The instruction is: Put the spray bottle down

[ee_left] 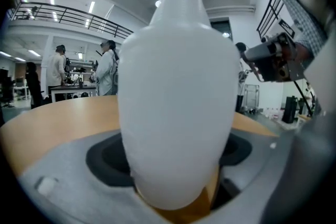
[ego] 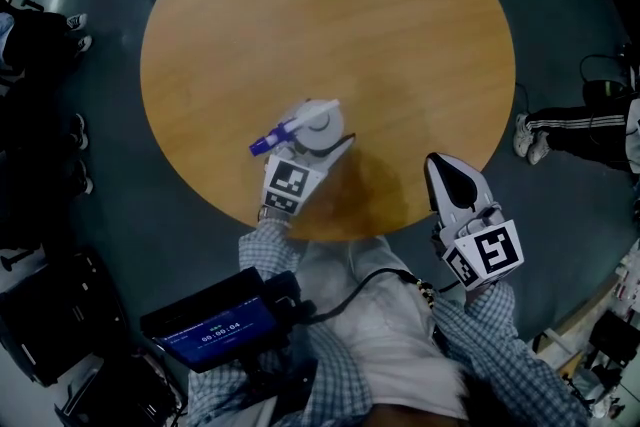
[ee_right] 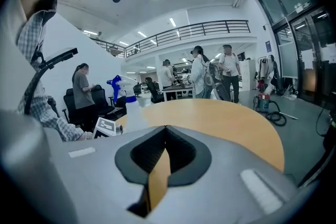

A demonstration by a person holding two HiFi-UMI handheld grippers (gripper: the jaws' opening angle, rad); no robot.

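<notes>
A white spray bottle with a blue trigger head stands upright over the near part of the round wooden table. My left gripper is shut on its body. In the left gripper view the bottle fills the middle, with the jaws pressed on both sides of its lower part. Whether its base touches the wood I cannot tell. My right gripper is shut and empty at the table's near right edge. From the right gripper the bottle shows small at the left.
A screen device with a cable hangs at the person's waist. Shoes are on the floor at the left, and a seated person's legs are on the right. Cables lie on the floor at the top right. Several people stand at desks far behind the table.
</notes>
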